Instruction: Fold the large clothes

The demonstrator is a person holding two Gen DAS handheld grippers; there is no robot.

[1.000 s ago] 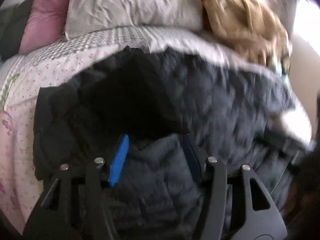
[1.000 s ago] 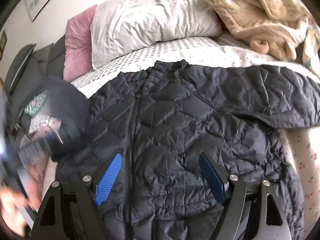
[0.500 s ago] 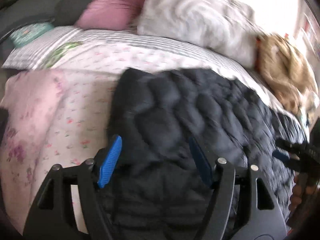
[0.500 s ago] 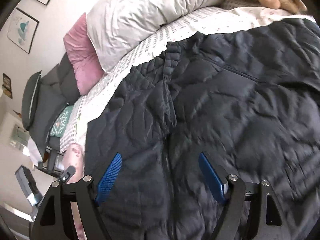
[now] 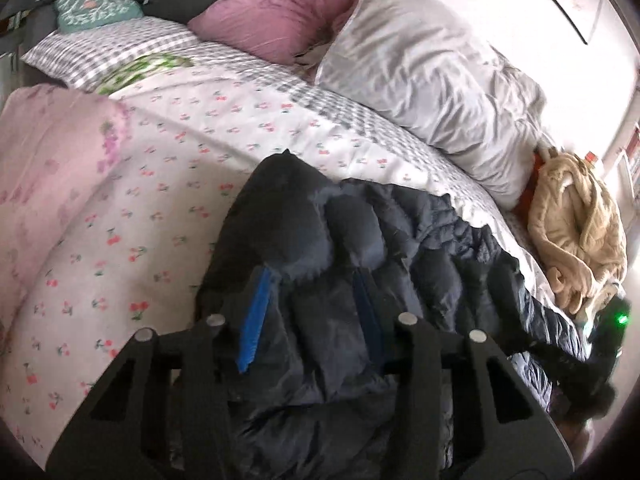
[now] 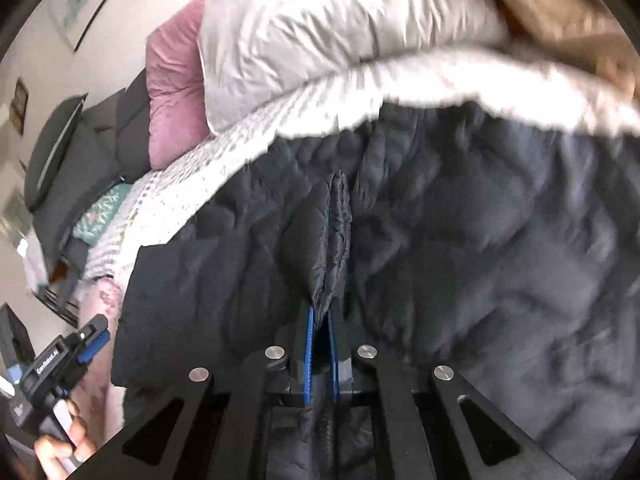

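At the far left of the left wrist view a pale pink floral blanket [image 5: 44,184] lay over the edge of the cherry-print white bedsheet [image 5: 168,184], which was otherwise bare on that side. Beside it, the dark navy quilted puffer jacket [image 5: 360,248] lay spread across the bed, its near edge bunched up between the blue-padded fingers of the left gripper [image 5: 310,312]. That gripper stood about half open, with padding bulging between the pads; whether it had a real hold could not be told.

In the right wrist view, the right gripper [image 6: 320,320] was nearly closed, pinching a raised ridge of the jacket [image 6: 480,240] along what looked like the front zip line. Behind lay a mauve velvet pillow [image 6: 176,80] and a crumpled white pillow [image 6: 320,28], and a tan plush blanket [image 5: 576,224] sat at the far right.

The step in hand seemed to be gathering one side for a fold. To do it well, the left gripper would need to close firmly on all layers, then both should lift together, keeping the fabric taut so the slippery padding did not slide out.
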